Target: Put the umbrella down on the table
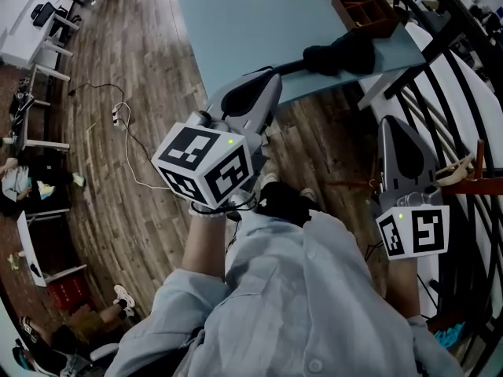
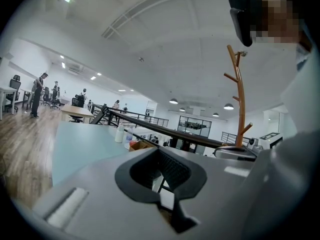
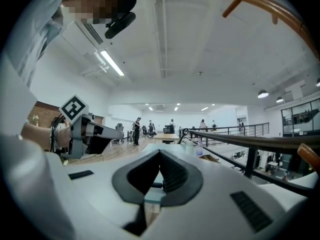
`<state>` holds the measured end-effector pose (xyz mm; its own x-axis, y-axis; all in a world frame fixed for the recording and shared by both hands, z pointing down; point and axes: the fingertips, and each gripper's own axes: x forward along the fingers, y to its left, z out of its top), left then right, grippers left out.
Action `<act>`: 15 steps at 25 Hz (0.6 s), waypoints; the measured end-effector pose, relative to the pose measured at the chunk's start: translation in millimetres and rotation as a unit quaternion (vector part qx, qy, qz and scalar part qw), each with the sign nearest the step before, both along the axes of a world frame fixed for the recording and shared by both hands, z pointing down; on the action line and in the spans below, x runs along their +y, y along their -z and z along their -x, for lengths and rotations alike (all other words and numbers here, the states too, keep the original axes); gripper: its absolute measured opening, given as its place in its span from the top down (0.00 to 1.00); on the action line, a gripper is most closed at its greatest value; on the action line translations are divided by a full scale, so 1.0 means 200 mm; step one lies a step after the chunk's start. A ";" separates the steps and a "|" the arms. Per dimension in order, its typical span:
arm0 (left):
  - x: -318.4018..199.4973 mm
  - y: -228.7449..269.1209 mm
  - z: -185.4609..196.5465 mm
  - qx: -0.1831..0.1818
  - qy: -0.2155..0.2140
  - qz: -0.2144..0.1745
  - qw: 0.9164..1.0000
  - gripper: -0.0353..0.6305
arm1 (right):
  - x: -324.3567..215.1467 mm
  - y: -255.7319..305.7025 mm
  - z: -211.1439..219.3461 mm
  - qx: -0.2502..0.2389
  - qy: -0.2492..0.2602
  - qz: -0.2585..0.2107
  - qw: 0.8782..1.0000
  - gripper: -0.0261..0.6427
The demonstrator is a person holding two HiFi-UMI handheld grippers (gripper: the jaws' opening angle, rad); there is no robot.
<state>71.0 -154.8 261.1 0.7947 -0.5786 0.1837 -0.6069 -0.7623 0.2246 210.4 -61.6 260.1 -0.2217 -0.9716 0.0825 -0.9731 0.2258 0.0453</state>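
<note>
A black folded umbrella (image 1: 339, 53) lies on the near edge of the pale blue table (image 1: 244, 22), its thin handle (image 1: 289, 67) pointing left. My left gripper (image 1: 269, 78) reaches up to the table edge, its tip right beside the handle's end; whether they touch I cannot tell. In the left gripper view the left gripper (image 2: 161, 151) is shut with nothing between its jaws, and the umbrella is hidden. My right gripper (image 1: 391, 126) hangs over the floor to the right of the table. Its jaws meet in the right gripper view (image 3: 160, 153), empty.
A brown wooden box (image 1: 365, 10) stands on the table behind the umbrella. A wooden coat rack (image 1: 471, 175) and a black railing (image 1: 440, 77) stand close on the right. A white cable (image 1: 126, 140) lies on the wood floor at left.
</note>
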 end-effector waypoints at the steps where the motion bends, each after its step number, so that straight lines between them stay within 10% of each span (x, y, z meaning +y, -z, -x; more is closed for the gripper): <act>1: 0.01 0.00 -0.01 -0.001 -0.001 0.001 1.000 0.94 | 0.00 0.00 -0.01 -0.002 0.000 0.001 1.000 0.96; 15: -0.12 0.07 -0.04 0.009 -0.040 -0.007 0.999 0.94 | -0.11 0.05 -0.02 -0.002 -0.041 -0.011 0.999 0.96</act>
